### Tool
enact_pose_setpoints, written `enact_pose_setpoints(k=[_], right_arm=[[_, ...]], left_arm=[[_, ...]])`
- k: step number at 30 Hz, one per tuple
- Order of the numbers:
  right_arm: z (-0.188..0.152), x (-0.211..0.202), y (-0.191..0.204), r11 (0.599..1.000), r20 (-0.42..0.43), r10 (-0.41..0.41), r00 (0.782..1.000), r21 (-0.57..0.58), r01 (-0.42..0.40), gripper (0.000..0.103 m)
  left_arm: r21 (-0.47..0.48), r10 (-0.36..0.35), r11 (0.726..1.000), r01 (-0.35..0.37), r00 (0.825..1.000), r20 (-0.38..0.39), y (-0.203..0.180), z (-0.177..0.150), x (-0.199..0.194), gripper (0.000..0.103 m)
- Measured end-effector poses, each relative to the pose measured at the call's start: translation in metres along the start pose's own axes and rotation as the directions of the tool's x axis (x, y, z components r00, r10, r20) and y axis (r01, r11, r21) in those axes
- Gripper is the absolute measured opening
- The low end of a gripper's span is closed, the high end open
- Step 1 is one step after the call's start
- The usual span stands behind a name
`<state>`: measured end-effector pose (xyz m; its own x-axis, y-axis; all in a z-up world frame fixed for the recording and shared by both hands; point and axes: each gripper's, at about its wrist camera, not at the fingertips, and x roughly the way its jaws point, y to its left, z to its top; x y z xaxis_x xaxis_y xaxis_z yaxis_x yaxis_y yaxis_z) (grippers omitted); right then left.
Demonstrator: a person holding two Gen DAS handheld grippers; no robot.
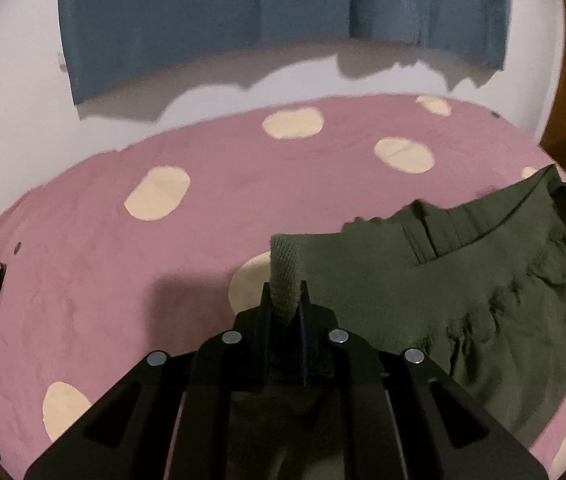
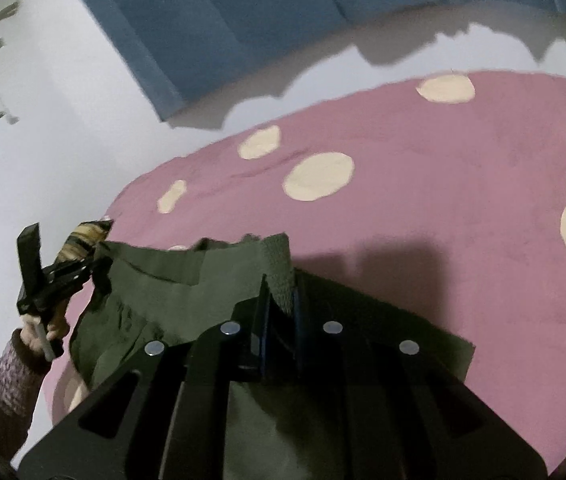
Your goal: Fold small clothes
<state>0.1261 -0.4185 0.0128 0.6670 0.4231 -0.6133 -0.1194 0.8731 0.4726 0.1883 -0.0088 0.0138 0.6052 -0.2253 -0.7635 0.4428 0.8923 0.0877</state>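
1. The left gripper [image 1: 286, 300] is clamped on a ribbed corner of the olive-green garment [image 1: 463, 300].
2. The right gripper [image 2: 281, 292] pinches the garment's other ribbed corner, its jaws closed on the cloth.
3. The garment hangs stretched between both grippers above the pink spotted bedspread [image 1: 103, 280], near its front edge.
4. A blue curtain [image 1: 203, 12] hangs on the white wall behind the bedspread's far edge.
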Motion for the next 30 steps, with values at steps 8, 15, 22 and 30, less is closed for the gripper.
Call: enact_pose_setpoints(k=[8,15,22,30], right_arm=[[-0.01,0.057,-0.05,0.987,-0.098,-0.009,0.995,0.158,0.025,0.009],[-0.025,0.075,-0.072,0.971,-0.12,0.03,0.992,0.237,-0.001,0.009],[-0.029,0.078,-0.084,0.955,-0.094,0.083,0.992,0.293,-0.052,0.008],[-0.027,0.077,-0.087,0.944,-0.086,0.104,0.991,0.322,-0.072,0.009]], left_arm=[[-0.067,0.015,0.997,-0.023,0.994,-0.11,0.009,-0.015,0.063,0.012],[-0.114,0.009,0.993,-0.02,0.996,-0.092,0.014,-0.024,0.075,0.013],[-0.143,0.007,0.99,-0.017,0.998,-0.067,0.017,-0.03,0.083,0.015],[-0.159,-0.017,0.987,0.008,0.998,-0.057,0.022,-0.028,0.079,0.017]])
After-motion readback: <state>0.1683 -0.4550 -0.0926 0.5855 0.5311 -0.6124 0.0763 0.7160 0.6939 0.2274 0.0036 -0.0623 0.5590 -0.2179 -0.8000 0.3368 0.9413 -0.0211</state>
